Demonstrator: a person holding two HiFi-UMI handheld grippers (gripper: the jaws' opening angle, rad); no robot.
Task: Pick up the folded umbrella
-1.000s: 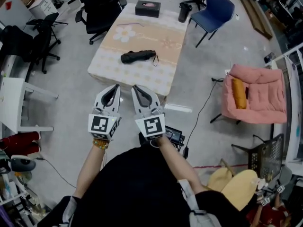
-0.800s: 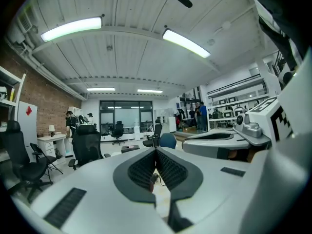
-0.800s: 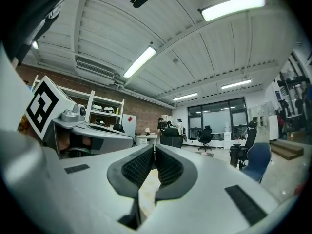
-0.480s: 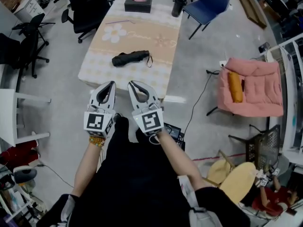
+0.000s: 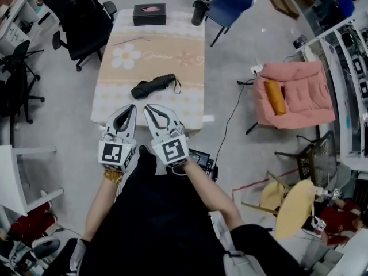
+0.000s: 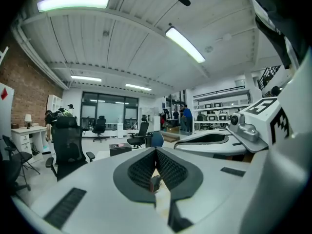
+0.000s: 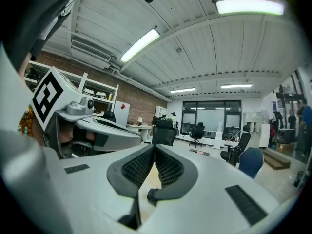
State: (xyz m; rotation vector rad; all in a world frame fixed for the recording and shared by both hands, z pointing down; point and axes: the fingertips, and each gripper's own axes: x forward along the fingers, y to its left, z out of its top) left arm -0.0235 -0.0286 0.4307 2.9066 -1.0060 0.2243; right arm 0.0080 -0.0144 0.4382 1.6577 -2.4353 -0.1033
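Folded umbrella (image 5: pixel 153 85): likely light, soft fabric over stiff shaft; grasp mid-body. Left hand-held gripper (image 5: pixel 131 108) and right hand-held gripper (image 5: pixel 148 107): pressed together, empty.

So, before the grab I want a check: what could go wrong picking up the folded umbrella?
Both the left gripper and right gripper are shut and short of the folded umbrella; arriving closed would likely shove it across the table. Its wrist strap loops loose at one end and might snag a jaw. The grippers sit close side by side and could bump.
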